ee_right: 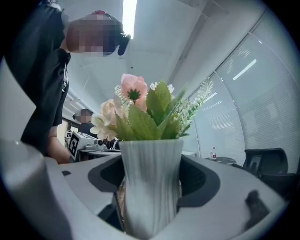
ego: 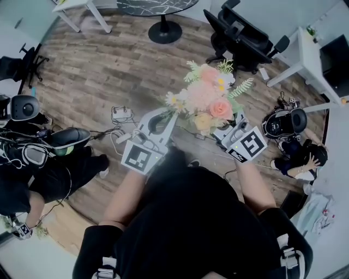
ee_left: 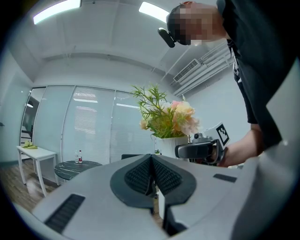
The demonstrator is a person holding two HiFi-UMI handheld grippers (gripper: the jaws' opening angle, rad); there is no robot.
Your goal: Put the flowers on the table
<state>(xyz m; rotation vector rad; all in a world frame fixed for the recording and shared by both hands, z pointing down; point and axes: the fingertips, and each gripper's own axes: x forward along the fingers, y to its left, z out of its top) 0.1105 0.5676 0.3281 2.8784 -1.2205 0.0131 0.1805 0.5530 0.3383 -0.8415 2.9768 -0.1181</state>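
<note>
Right gripper view: right gripper clamps white vase of flowers; left gripper jaws pressed together, empty.

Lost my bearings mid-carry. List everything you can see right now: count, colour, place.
flowers: one bunch, pink, cream, green, in the vase
vase: one, white, ribbed, between the right fingers
round table: one, dark marbled, far ahead
white tables: two, far left and far right
office chairs: at least two, black, far right
cables: several, on wood floor
left gripper: fingers shut, empty
right gripper: fingers shut on vase
</note>
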